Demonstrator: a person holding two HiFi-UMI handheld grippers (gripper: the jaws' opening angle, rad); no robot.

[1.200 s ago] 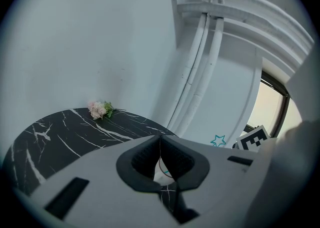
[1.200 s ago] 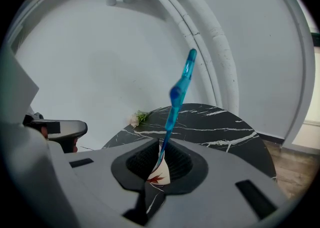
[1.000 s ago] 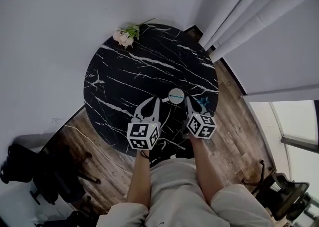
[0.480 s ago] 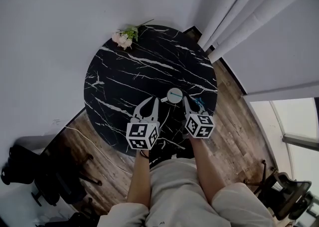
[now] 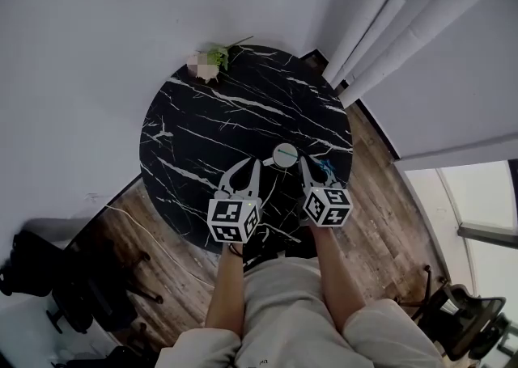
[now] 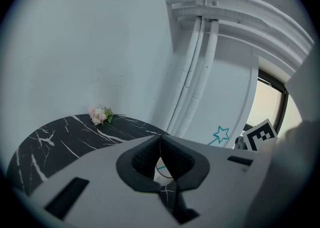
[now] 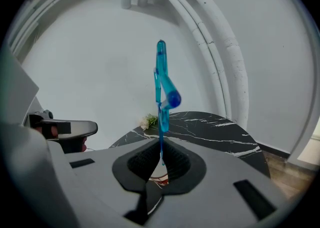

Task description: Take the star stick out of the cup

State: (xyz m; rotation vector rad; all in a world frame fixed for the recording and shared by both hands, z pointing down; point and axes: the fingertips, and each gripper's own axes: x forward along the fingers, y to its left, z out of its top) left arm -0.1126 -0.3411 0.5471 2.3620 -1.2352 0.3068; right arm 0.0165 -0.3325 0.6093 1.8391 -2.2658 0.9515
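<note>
Jaws of the right gripper [image 7: 161, 144] were clamped on the blue star stick [image 7: 161, 86], which rose upright from them, out of the cup [image 5: 285, 154] and just right of it. The left gripper [image 6: 160, 139] hung just left of the cup, jaws closed on nothing. The cup stood on the black table [image 5: 210, 116], toward its near right; flowers [image 5: 209, 61] lay at the far edge.

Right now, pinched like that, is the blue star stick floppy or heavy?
Probably light: the star stick is thin and see-through blue. Likely stiff: it stands straight up from the shut right gripper without drooping. It looks smooth, so it might swivel in that narrow pinch.
</note>
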